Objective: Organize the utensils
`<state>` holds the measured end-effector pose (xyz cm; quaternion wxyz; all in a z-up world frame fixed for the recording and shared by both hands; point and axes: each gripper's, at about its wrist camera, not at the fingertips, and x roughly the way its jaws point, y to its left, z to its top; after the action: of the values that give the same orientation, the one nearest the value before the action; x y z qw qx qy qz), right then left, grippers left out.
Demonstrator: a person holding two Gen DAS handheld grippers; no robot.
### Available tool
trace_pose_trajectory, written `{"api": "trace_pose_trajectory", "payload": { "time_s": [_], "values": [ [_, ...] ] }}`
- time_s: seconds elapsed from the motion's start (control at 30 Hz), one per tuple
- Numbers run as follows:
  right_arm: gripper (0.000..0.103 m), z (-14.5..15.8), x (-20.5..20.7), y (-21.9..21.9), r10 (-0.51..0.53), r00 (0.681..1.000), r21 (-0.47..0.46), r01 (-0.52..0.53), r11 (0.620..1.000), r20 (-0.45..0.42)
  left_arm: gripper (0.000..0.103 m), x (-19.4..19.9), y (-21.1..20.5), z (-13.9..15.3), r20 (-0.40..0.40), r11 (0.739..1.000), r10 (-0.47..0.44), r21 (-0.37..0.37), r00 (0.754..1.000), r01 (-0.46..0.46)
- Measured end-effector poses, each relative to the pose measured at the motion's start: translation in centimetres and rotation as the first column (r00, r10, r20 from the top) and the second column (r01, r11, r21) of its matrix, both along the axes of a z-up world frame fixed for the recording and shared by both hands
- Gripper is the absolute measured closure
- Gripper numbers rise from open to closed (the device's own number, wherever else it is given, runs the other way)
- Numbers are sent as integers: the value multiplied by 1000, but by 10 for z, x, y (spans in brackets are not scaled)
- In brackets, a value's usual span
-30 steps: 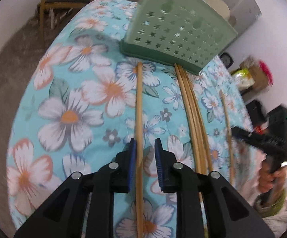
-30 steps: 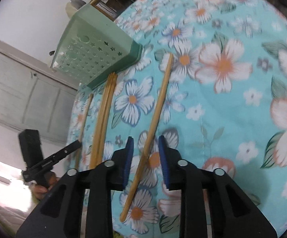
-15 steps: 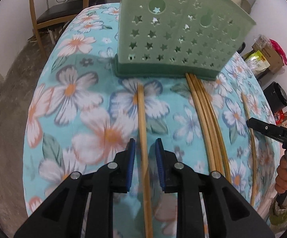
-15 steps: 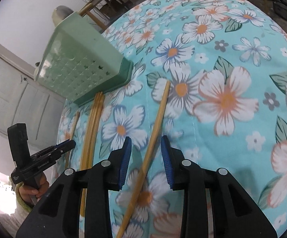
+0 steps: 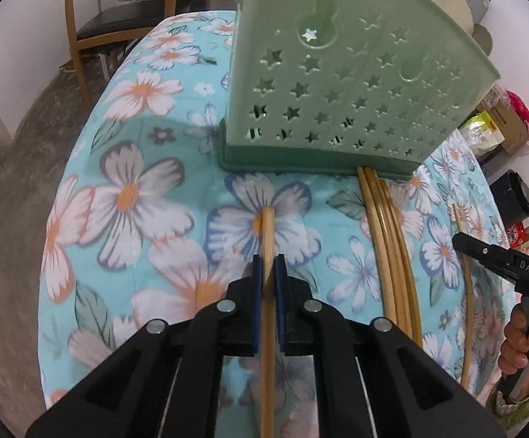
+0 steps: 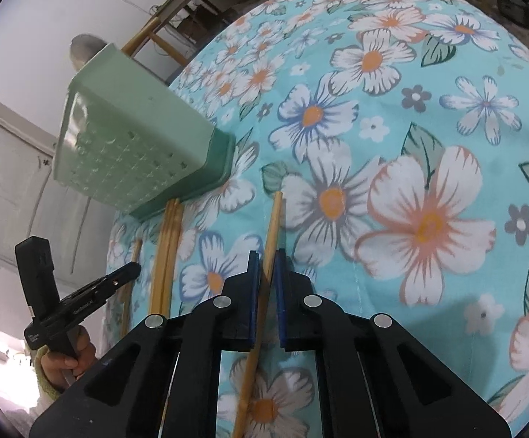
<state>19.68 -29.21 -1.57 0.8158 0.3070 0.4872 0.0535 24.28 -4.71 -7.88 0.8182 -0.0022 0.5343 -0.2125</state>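
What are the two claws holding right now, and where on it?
Left claw pinches one bamboo chopstick, right claw another chopstick; jaws just closed, each on the shaft slightly back from the end nearest the green holder.

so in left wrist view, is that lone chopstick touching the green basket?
No: the chopstick tip ends short of the basket, with floral cloth showing between them.

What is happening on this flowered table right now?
A person is working two handheld grippers at once. The left gripper has just closed its jaws on one bamboo chopstick, and the right gripper has just closed on another chopstick. Both sticks lie on the floral tablecloth. A bundle of chopsticks lies between them, its far ends at the green star-holed utensil basket.
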Motion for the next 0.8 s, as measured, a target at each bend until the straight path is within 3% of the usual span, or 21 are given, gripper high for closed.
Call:
{"api": "trace_pose_trajectory", "payload": {
  "time_s": [0.23, 0.53, 0.8],
  "values": [
    [97, 4, -14, 14, 72, 997, 5, -72, 997, -18, 97, -20, 6, 0, -42, 1000, -12, -7, 999, 11],
    [94, 3, -5, 16, 78, 997, -27, -79, 997, -22, 97, -11, -7, -1, -26, 998, -37, 57, 999, 38],
    [87, 1, 3, 19, 92, 996, -26, -92, 995, -20, 96, -1, -11, -1, -52, 997, -40, 70, 998, 44]
  ]
}}
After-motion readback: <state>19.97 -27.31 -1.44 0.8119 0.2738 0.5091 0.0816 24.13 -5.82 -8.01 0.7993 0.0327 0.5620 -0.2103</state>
